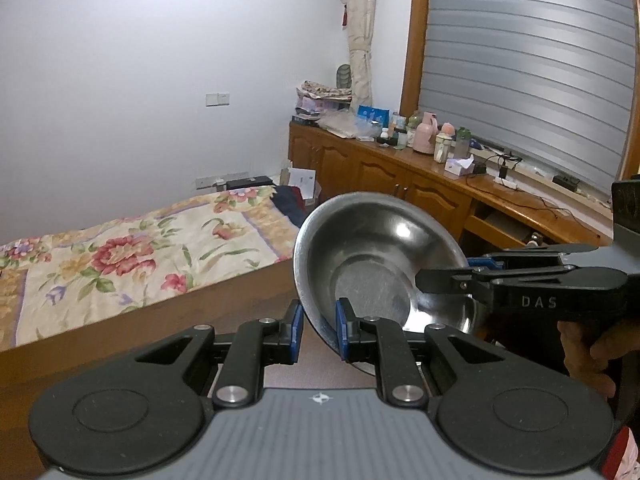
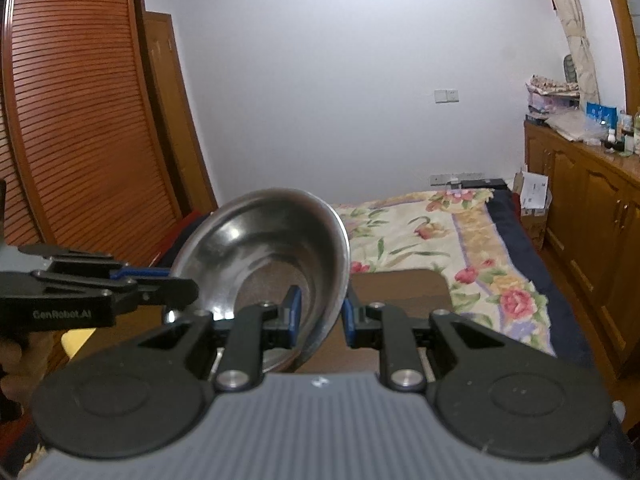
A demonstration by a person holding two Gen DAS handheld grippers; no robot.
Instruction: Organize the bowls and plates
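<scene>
Two claws (image 1: 318, 330) (image 2: 320, 316) grip one bowl (image 1: 372, 248).

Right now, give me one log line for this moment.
left gripper: fingers clamp steel bowl rim | right gripper: fingers clamp opposite rim | steel bowl: tilted, held above brown table

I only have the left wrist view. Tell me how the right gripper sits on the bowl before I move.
Observer: The right gripper straddles the steel bowl wall, one finger inside, one outside; clamping is unclear.
Operator: Report what lies beside the bowl there.
Observer: A dark brown tabletop shows just right of it.
Operator: Name what stands behind my gripper.
Observer: A louvered wooden wardrobe stands behind the left gripper.
</scene>
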